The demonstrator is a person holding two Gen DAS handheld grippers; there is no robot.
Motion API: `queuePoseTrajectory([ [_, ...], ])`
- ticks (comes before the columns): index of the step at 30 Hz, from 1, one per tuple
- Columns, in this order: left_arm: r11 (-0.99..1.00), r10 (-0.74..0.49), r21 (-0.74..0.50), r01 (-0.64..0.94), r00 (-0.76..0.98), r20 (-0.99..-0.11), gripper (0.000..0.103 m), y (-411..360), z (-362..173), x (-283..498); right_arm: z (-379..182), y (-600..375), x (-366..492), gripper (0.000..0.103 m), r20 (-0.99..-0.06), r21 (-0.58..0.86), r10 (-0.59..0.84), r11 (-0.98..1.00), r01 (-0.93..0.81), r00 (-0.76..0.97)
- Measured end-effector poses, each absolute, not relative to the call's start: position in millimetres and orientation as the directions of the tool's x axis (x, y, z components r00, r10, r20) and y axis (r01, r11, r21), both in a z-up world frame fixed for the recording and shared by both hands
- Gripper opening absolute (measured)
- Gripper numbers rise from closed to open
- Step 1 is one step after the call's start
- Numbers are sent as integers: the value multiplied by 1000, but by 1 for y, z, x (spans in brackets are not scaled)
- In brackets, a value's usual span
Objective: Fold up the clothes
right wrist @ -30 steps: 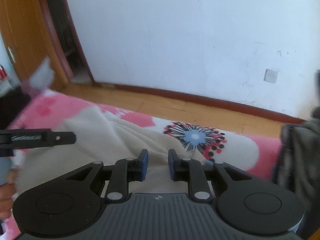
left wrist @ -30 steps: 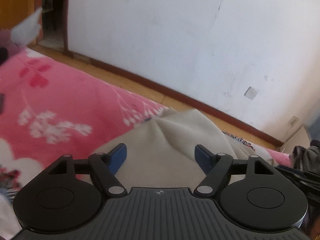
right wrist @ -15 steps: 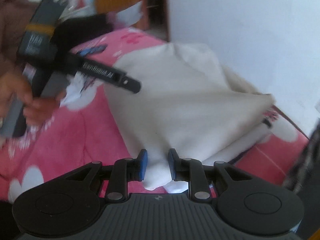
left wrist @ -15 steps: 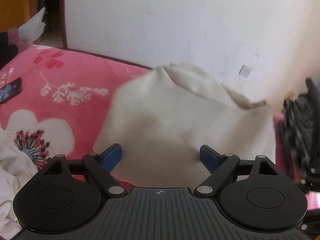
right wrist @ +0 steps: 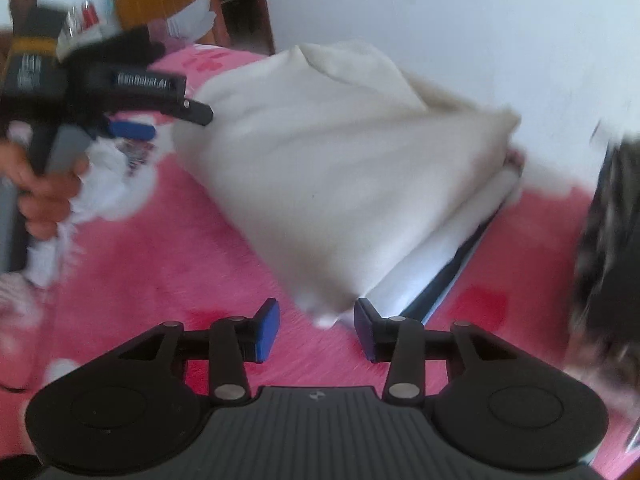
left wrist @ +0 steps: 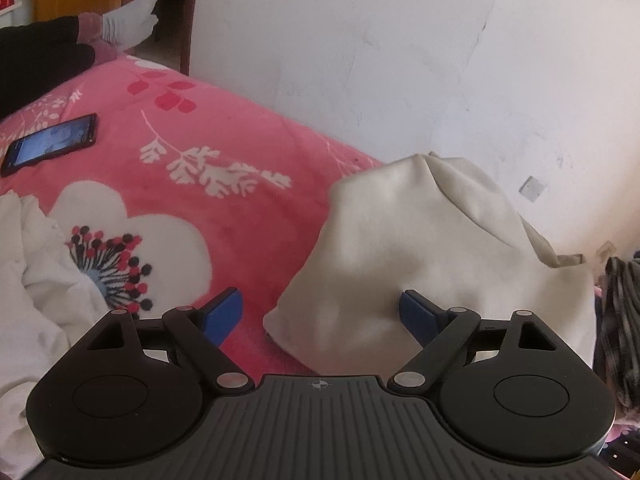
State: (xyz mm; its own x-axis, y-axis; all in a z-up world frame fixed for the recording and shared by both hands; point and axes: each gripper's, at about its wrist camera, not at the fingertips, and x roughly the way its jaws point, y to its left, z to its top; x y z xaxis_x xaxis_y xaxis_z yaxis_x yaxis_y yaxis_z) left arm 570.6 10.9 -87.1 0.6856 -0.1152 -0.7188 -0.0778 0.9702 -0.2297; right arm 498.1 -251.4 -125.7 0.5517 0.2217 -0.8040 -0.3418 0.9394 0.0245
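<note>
A cream folded garment [left wrist: 420, 248] lies on the pink flowered blanket [left wrist: 180, 184] against the white wall; it also shows in the right wrist view [right wrist: 340, 184]. My left gripper [left wrist: 320, 314] is open and empty, its blue fingertips [left wrist: 222, 314] astride the garment's near corner, just short of it. My right gripper [right wrist: 316, 330] is open and empty, with the garment's near corner lying just beyond its pads. The left gripper also shows in the right wrist view [right wrist: 132, 120], held in a hand at the left.
A phone [left wrist: 50, 144] lies on the blanket at the far left. White crumpled cloth [left wrist: 36, 280] lies at the left edge. A dark grey striped garment [left wrist: 616, 320] is piled at the right. A person's socked foot [left wrist: 124, 24] rests at the far corner.
My right gripper has opened and let go of the cream garment, which now lies on the blanket. Both grippers have drawn back toward its near edge.
</note>
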Motion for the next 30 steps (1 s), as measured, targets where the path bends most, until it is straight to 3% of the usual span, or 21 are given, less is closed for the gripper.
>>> queuePoseTrajectory([
  [5, 956, -209, -292, -15, 664, -718, 84, 9, -90, 576, -124, -252, 485, 33, -762, -46, 191, 937, -346, 619],
  [19, 960, -239, -274, 58, 676, -697, 84, 0, -98, 566, -133, -258, 480, 32, -750, -138, 187, 894, -427, 635],
  [24, 969, -221, -230, 94, 748, -625, 85, 8, -84, 544, -134, -260, 471, 32, -756, -135, 123, 932, -336, 643],
  [30, 948, -319, -185, 261, 806, -499, 89, -1, -67, 530, -125, -276, 434, 32, -744, 15, 104, 990, -140, 659],
])
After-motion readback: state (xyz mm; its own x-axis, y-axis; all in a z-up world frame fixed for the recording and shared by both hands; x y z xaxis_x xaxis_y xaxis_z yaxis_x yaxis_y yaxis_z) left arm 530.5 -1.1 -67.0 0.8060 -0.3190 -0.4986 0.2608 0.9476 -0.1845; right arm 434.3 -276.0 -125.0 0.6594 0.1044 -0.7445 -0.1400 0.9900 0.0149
